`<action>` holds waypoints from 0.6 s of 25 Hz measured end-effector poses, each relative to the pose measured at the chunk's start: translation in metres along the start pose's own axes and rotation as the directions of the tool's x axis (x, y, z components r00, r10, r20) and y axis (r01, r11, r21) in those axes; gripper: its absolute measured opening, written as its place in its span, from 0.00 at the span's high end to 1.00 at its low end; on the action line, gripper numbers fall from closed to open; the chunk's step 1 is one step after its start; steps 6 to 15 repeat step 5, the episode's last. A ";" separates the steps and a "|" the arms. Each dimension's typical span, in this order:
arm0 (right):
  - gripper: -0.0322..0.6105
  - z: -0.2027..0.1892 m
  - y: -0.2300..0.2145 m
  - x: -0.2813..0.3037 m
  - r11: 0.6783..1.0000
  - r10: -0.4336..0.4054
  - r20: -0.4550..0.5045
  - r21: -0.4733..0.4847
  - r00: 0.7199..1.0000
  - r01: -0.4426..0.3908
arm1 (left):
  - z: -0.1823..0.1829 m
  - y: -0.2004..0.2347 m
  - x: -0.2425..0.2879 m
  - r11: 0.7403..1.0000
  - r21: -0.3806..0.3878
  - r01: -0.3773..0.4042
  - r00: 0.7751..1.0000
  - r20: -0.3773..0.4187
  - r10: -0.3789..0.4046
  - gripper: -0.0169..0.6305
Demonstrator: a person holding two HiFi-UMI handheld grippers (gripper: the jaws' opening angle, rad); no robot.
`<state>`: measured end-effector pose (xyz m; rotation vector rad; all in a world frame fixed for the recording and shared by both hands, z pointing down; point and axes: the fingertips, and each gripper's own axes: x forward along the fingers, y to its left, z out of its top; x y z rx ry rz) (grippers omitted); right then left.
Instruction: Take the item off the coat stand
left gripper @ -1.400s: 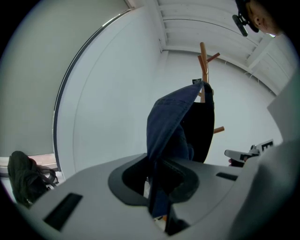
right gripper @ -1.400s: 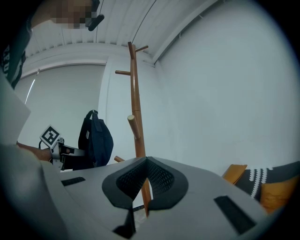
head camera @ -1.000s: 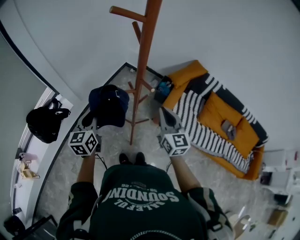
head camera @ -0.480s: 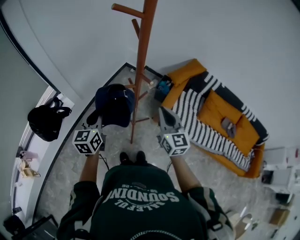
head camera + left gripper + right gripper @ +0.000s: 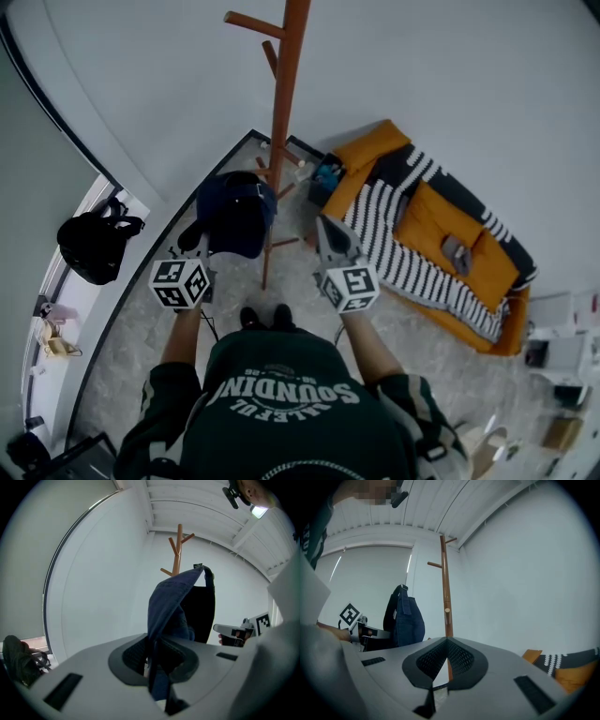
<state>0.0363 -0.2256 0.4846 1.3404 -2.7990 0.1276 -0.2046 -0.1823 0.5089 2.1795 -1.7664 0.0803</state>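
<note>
A dark blue cap (image 5: 234, 214) hangs free of the wooden coat stand (image 5: 281, 122), just left of its pole. My left gripper (image 5: 206, 247) is shut on the cap's edge; in the left gripper view the cloth (image 5: 173, 606) rises from between the pads of the left gripper (image 5: 152, 656), with the coat stand (image 5: 177, 555) behind it. My right gripper (image 5: 324, 223) is held right of the pole, shut and holding nothing. From the right gripper view, the right gripper (image 5: 446, 656) points at the coat stand (image 5: 446, 588), and the cap (image 5: 404, 618) hangs to the left.
An orange sofa (image 5: 375, 150) with a black-and-white striped blanket (image 5: 403, 253) lies on the floor at right. A black bag (image 5: 91, 246) sits on the ledge at left. A small blue object (image 5: 328, 175) is near the stand's base. The white wall runs close behind the stand.
My left gripper has carried the cap a little to the right, closer to the stand's pole. The right gripper has stayed nearly still.
</note>
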 end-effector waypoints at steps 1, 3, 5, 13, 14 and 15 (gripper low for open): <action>0.95 0.000 0.000 0.000 1.000 0.000 -0.001 0.001 1.000 0.000 | 0.001 0.000 0.000 1.000 0.000 0.001 1.000 0.001 -0.001 0.92; 0.95 0.002 0.001 0.001 1.000 -0.001 -0.003 0.000 1.000 0.001 | 0.002 -0.001 0.002 1.000 0.003 0.003 1.000 0.003 -0.003 0.92; 0.95 0.003 0.000 0.001 1.000 -0.001 -0.002 -0.001 1.000 0.001 | 0.003 -0.002 0.004 1.000 0.006 0.007 1.000 0.004 -0.007 0.92; 0.95 0.003 0.000 0.001 1.000 -0.001 -0.002 -0.001 1.000 0.001 | 0.003 -0.002 0.004 1.000 0.006 0.007 1.000 0.004 -0.007 0.92; 0.95 0.003 0.000 0.001 1.000 -0.001 -0.002 -0.001 1.000 0.001 | 0.003 -0.002 0.004 1.000 0.006 0.007 1.000 0.004 -0.007 0.92; 0.95 0.003 0.000 0.001 1.000 -0.001 -0.002 -0.001 1.000 0.001 | 0.003 -0.002 0.004 1.000 0.006 0.007 1.000 0.004 -0.007 0.92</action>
